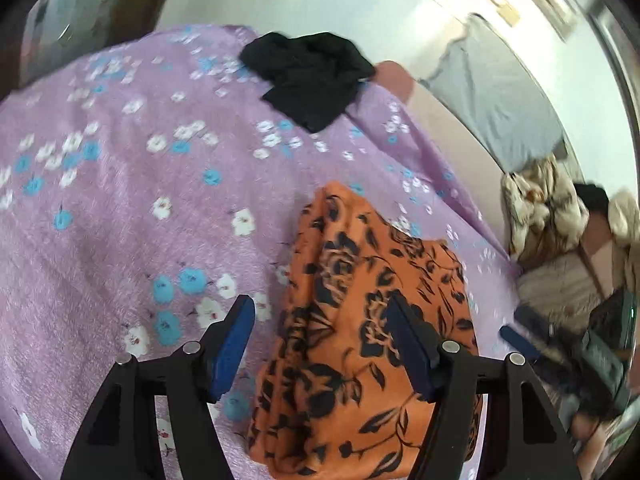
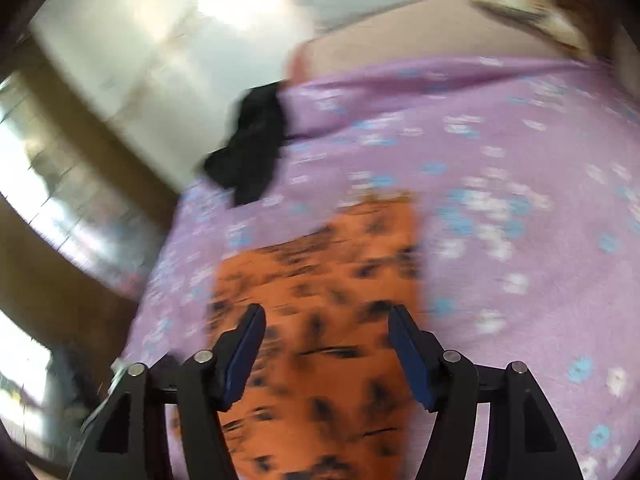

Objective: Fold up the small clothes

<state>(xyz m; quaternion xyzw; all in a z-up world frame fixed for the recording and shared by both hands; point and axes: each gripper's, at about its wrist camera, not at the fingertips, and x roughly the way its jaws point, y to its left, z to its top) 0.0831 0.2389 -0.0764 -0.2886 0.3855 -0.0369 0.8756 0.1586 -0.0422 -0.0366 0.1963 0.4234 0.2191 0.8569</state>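
Underneath, lilac fleece bedspread with blue and white flowers (image 1: 120, 200), bearing folded orange black-flowered cloth (image 1: 360, 340) near its edge and crumpled black garment (image 1: 308, 76) well apart, then left gripper (image 1: 320, 344) and right gripper (image 2: 326, 350), both spread wide, empty, poised above the orange cloth.

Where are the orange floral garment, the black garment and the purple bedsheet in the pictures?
orange floral garment (image 1: 352, 320), left wrist view, on the middle of its printed cloth.
black garment (image 1: 308, 76), left wrist view, on the middle of the crumpled heap.
purple bedsheet (image 1: 120, 208), left wrist view, on a bare flowered part.
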